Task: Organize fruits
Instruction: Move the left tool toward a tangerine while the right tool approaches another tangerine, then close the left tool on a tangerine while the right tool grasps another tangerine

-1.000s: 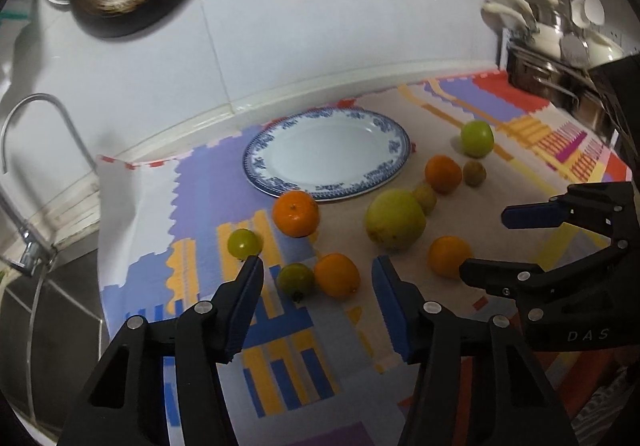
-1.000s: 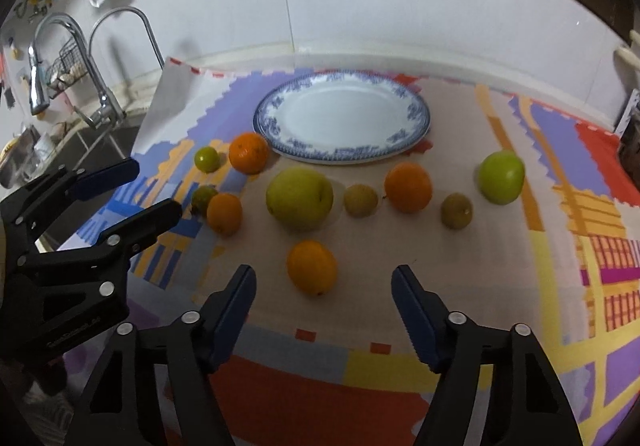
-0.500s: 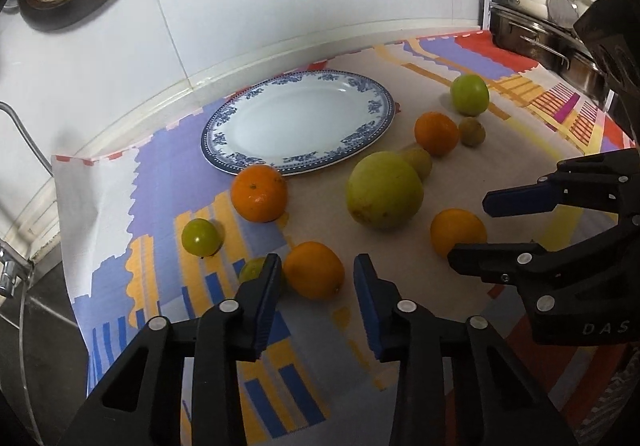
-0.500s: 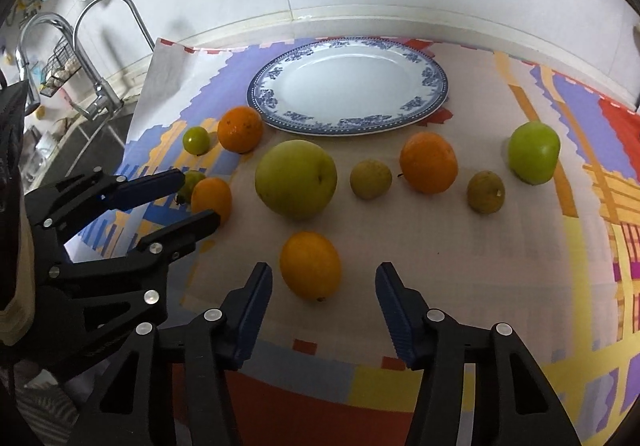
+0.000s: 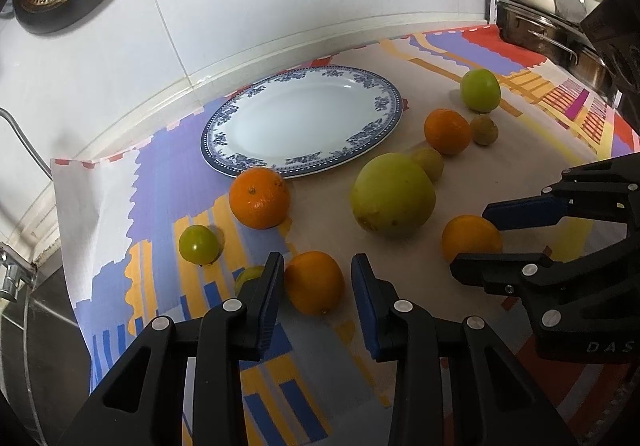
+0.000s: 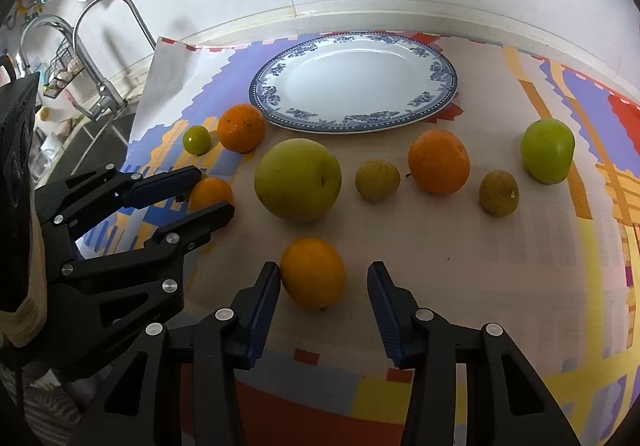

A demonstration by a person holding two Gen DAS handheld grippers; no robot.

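Note:
An empty blue-rimmed white plate (image 5: 384, 94) (image 6: 440, 66) sits at the back of a patterned mat. Several oranges and green fruits lie in front of it. My left gripper (image 5: 318, 280) is open, its fingers on either side of an orange (image 5: 314, 282), not closed on it. That orange shows in the right wrist view (image 6: 210, 194) between the left gripper's fingers (image 6: 210, 196). My right gripper (image 6: 322, 286) is open around another orange (image 6: 313, 272), its left finger close to the fruit. A large green pear-like fruit (image 5: 392, 200) (image 6: 298, 178) lies between the two.
Other fruit: an orange (image 5: 259, 197), a small green one (image 5: 199, 244), an orange (image 6: 438, 161), two brownish ones (image 6: 377, 180) (image 6: 499, 193), a green apple (image 6: 547, 150). A sink and tap (image 6: 100, 58) lie left; pots (image 5: 552, 34) stand right.
Both grippers have moved forward and down. Each now has an orange between its open fingers, and both openings have narrowed from a second ago.

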